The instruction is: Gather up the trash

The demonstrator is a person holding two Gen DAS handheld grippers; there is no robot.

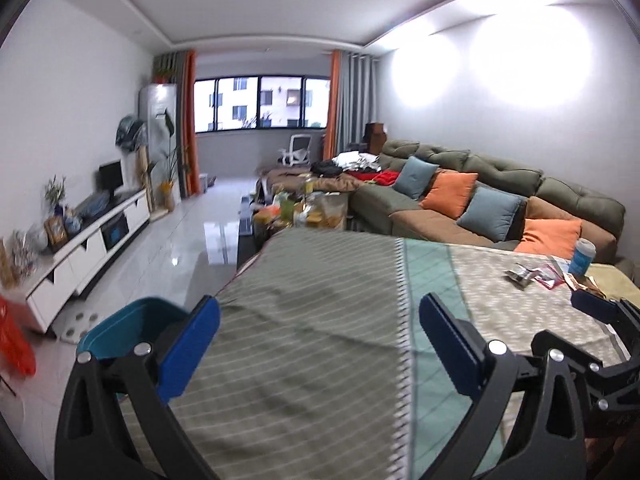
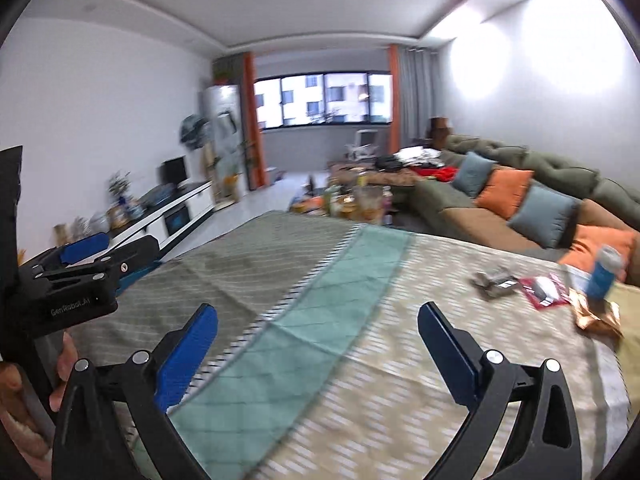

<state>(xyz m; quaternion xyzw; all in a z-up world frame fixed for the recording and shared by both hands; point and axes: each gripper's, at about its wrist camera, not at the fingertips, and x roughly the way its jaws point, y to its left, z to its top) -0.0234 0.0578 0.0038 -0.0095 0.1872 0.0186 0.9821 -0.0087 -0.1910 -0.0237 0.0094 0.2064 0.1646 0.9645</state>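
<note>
Over a cloth-covered worktop [image 1: 320,320] both claws are held, each with its blue pads spread wide and nothing between them. The left claw [image 1: 320,340] is seen above the grey-green striped part of the cloth, and a teal bin [image 1: 132,328] is visible just past its left finger, beyond the worktop's near-left edge. The right claw [image 2: 318,344] is seen above the teal band and the beige patterned part of the cloth. In the right wrist view the left claw appears at the left edge, with part of a hand [image 2: 60,364] wrapped round its handle; in the left wrist view a blue pad of the right claw is glimpsed at the right edge.

The trash is gathered at the far right of the worktop, well apart from both claws: a crumpled grey wrapper [image 2: 494,280], a red packet [image 2: 546,292] just beside it, and a crinkled copper-coloured wrapper [image 2: 596,316] nearer the edge. A blue can [image 2: 604,276] is stood upright behind the copper wrapper; whether they touch cannot be told through the blur. The same litter is seen in the left wrist view, with the can [image 1: 582,256] at its right.

Beyond the worktop a green-brown sofa [image 1: 500,184] with orange and blue cushions is set along the right wall, and a low cluttered table [image 1: 304,208] is seen before it.
</note>
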